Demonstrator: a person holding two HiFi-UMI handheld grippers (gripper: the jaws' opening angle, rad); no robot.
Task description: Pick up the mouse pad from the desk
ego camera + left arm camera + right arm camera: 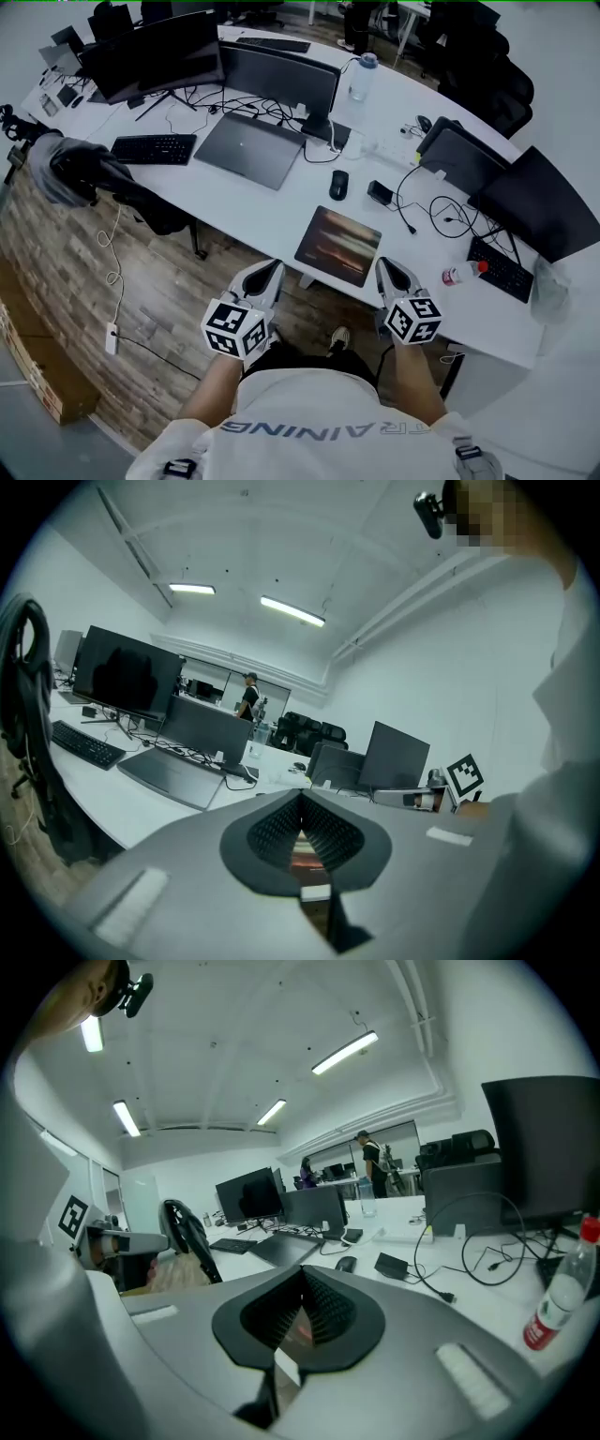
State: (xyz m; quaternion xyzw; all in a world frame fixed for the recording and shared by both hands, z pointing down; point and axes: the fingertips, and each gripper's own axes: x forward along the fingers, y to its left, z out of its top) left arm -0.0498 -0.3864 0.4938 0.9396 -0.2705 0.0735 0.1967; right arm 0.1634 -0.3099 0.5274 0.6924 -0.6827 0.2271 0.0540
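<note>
The mouse pad (337, 246) is a dark rectangle with a brownish print, lying flat near the front edge of the white desk (262, 211). My left gripper (269, 270) hovers just off that edge, left of the pad's near left corner, jaws shut and empty. My right gripper (386, 267) is at the pad's near right corner, also shut with nothing in it. In the left gripper view the left gripper (302, 799) has its tips together, and a sliver of the pad (302, 858) shows below them. The right gripper (302, 1274) looks the same in the right gripper view.
Behind the pad lie a black mouse (338, 185) and a small black device (380, 193) with a cable. A closed laptop (248, 148), keyboard (154, 148), monitors and a water bottle (363, 77) stand farther back. A small red-capped bottle (464, 273) and second keyboard (499, 268) are right. An office chair (94, 173) stands left.
</note>
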